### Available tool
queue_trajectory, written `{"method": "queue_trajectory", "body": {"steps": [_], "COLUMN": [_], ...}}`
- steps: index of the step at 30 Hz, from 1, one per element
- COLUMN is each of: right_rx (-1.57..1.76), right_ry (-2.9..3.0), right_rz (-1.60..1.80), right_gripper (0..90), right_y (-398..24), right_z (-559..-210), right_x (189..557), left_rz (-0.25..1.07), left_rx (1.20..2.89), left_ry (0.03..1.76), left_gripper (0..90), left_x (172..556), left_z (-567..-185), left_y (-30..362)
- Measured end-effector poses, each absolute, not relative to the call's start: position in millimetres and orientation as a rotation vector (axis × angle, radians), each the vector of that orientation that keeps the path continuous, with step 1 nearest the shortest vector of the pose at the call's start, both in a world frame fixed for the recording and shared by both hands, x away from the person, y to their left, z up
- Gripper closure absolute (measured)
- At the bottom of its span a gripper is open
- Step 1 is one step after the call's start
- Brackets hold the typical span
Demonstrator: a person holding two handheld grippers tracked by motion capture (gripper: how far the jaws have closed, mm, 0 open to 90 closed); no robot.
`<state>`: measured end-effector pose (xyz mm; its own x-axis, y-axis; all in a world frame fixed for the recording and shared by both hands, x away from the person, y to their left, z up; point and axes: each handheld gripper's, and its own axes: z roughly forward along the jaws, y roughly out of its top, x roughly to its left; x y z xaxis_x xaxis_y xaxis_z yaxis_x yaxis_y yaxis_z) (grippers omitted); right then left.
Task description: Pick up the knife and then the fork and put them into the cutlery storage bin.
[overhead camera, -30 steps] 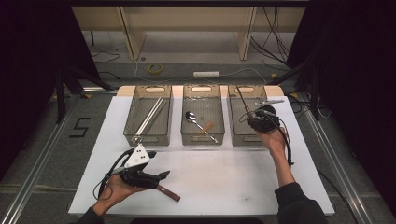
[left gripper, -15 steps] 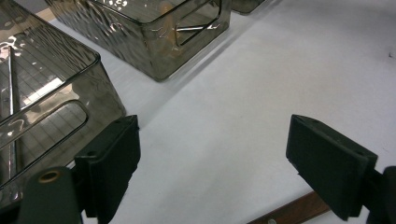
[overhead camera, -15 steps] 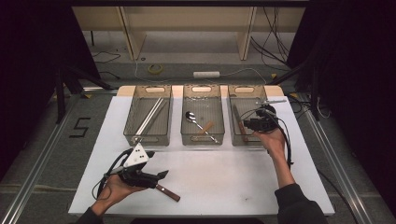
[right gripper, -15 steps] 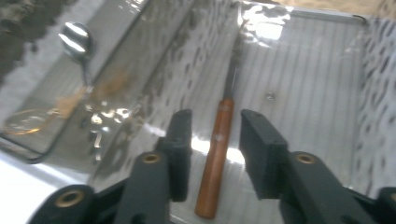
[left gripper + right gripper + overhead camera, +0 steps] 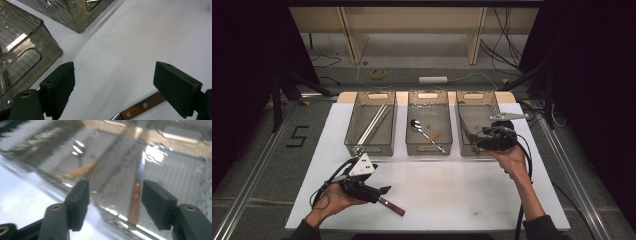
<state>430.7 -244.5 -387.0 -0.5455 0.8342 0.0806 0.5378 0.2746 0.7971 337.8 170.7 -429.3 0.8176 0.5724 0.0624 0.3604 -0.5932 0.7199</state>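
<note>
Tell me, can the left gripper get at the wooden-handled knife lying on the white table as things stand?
Probably yes. The left gripper sits open right over the knife, whose wooden handle lies on the bare table by the fingers, with nothing in between.

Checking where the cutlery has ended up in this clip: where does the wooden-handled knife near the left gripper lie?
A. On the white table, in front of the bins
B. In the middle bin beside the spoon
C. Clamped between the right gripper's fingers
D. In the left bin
A: the wooden-handled knife lies flat on the white table, just ahead of the left gripper, whose open fingers stand either side of its handle without touching it.
</note>
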Motion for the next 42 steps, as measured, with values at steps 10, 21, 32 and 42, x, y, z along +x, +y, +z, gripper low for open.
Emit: {"method": "queue_trajectory", "body": {"steps": [10,21,32,42], "right_rx": [1.075,1.028,1.035,1.042], "right_ry": [2.246,2.228,2.243,2.233], "right_rz": [1.323,1.376,1.378,1.41], "right_gripper": [35.4,33.2,32.7,30.1], "right_y": [-236,-237,-237,-236], "right_z": [-392,-408,-415,-419], "right_x": [374,344,337,331], "left_rz": [0.308,0.251,0.192,0.167], "left_rx": [2.473,2.639,2.737,2.796], "left_ry": [0.58,0.477,0.348,0.224], "left_gripper": [22.4,26.8,33.2,37.2], "left_x": [340,339,338,336], "left_z": [-426,-437,-446,-449], "left_y": [162,150,141,135]}}
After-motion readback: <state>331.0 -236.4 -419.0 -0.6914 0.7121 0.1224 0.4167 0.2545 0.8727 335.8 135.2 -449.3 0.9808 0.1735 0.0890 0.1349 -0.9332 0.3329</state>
